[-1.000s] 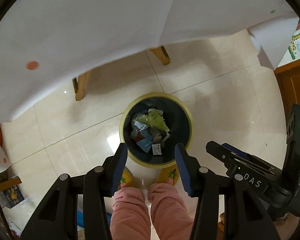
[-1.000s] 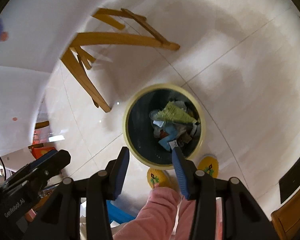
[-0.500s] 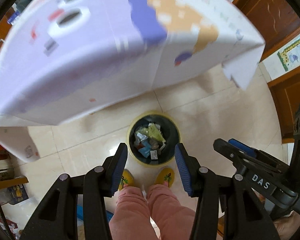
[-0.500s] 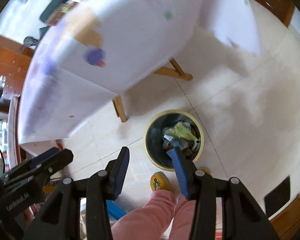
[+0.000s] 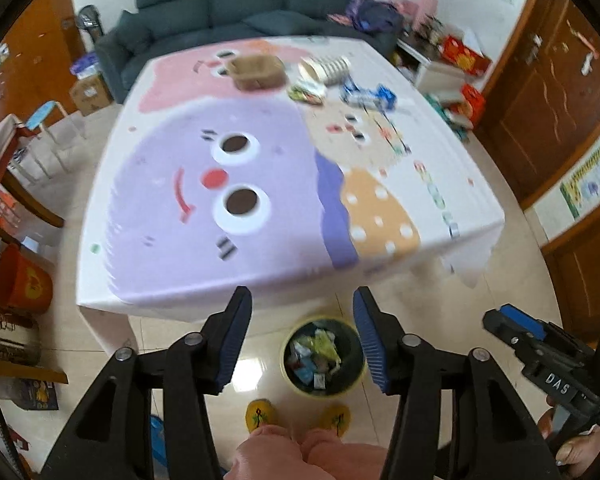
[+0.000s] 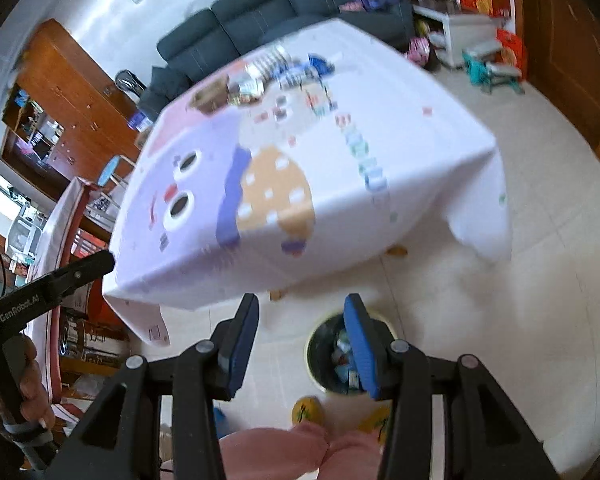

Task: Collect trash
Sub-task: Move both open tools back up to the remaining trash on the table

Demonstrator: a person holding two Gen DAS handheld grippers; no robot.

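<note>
Both the left gripper [image 5: 302, 334] and the right gripper [image 6: 302, 344] are empty; the left one's jaws are opening. The next step, I think, is to reach the wrappers [image 5: 366, 94] at the table's [image 5: 260, 264] far edge for the bin [image 5: 324, 354].

Both wrist fisheyes look steeply down from above; each shows the round yellow-rimmed trash bin [image 5: 323, 354] [image 6: 324, 344] at lower centre and the cartoon-printed white tablecloth [image 5: 260, 184] [image 6: 300, 184] across mid-frame.

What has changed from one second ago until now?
Both grippers, left and right, rose from over the bin until the table top came into view. The left jaws are opening, nothing between them. Both stayed empty; the bin stayed put.
</note>
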